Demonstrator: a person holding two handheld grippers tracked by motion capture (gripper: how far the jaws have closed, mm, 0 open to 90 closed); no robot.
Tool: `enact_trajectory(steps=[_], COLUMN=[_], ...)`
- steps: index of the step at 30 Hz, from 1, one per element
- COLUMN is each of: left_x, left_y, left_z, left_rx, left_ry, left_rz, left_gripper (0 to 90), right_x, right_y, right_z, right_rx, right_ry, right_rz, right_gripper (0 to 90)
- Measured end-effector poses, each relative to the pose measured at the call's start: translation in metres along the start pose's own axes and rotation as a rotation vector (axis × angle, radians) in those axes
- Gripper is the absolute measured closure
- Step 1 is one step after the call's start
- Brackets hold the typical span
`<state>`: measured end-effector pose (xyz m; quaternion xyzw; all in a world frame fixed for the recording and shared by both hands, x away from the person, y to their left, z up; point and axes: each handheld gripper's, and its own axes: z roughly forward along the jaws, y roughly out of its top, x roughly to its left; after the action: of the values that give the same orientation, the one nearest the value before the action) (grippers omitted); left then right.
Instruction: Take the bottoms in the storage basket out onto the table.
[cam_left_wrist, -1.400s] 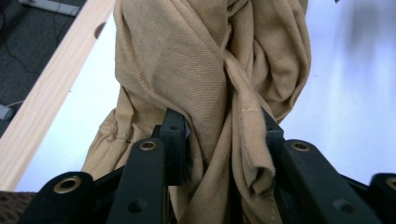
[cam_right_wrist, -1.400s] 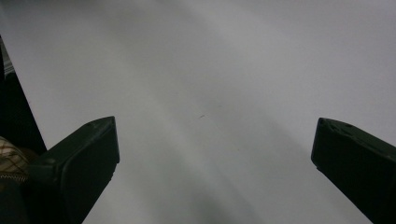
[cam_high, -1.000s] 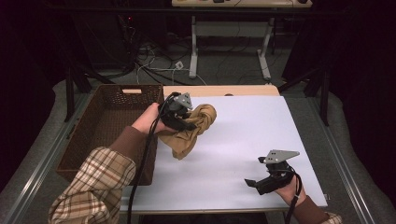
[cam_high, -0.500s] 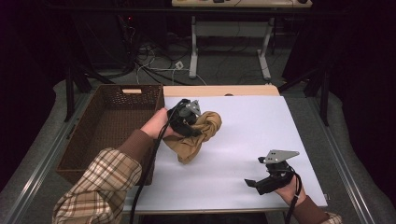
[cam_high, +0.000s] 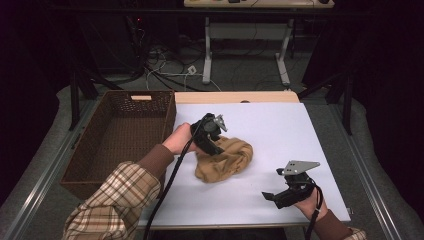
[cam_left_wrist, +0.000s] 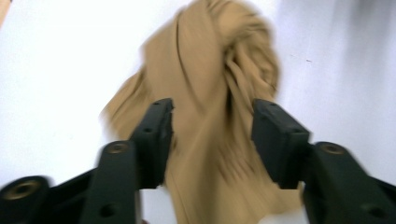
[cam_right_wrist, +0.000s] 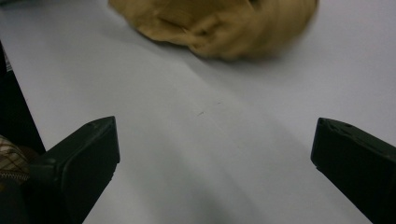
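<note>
A crumpled tan cloth (cam_high: 226, 160) lies on the white table top (cam_high: 285, 125), just right of the table's middle. My left gripper (cam_high: 216, 149) hangs over the cloth's left end, pointing down at it. In the left gripper view the cloth (cam_left_wrist: 210, 84) runs between the jaws of this gripper (cam_left_wrist: 212, 112); they have just been opening and stand apart, not pinching it. My right gripper (cam_high: 270, 197) rests near the front right edge, open wide with nothing in it. In the right gripper view the cloth (cam_right_wrist: 219, 21) lies ahead of that gripper (cam_right_wrist: 215, 135).
A dark wicker basket (cam_high: 120, 142) stands against the table's left side, with nothing visible inside. A wooden strip (cam_high: 235, 97) borders the far edge of the table. Cables and desk legs fill the dark floor beyond.
My left hand has moved right and down with the cloth, which has gone from hanging bunched to lying on the table. The left jaws have spread. The right gripper has kept still.
</note>
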<state>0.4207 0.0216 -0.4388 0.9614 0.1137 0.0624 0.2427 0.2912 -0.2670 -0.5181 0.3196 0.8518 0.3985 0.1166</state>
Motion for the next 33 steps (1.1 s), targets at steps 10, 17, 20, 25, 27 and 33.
enact_trajectory(steps=[10,17,20,25,27,33], left_x=[-0.017,-0.028,-0.033,-0.045,-0.051,-0.068], left_y=[-0.010,-0.021,-0.025,-0.032,-0.034,-0.043], left_z=[-0.001,-0.003,-0.004,0.000,0.002,0.016], left_rx=[-0.003,-0.013,-0.028,-0.040,-0.044,-0.038], left_ry=[0.025,0.085,0.123,0.160,0.175,0.208], left_rz=[-0.086,-0.169,-0.224,-0.274,-0.275,-0.275], left_gripper=[25.0,19.3,16.1,11.6,8.7,4.5], right_x=[0.000,-0.001,-0.002,-0.003,-0.005,-0.006], right_y=[0.001,0.004,0.006,0.010,0.012,0.019], right_z=[0.004,0.007,0.009,0.013,0.015,0.022], right_rx=[0.014,0.021,0.021,0.023,0.025,0.031], right_ry=[0.003,-0.003,-0.004,-0.003,-0.004,-0.004], right_rz=[0.000,-0.005,-0.008,0.000,-0.001,-0.003], right_gripper=[0.8,1.1,1.1,1.1,1.3,1.5])
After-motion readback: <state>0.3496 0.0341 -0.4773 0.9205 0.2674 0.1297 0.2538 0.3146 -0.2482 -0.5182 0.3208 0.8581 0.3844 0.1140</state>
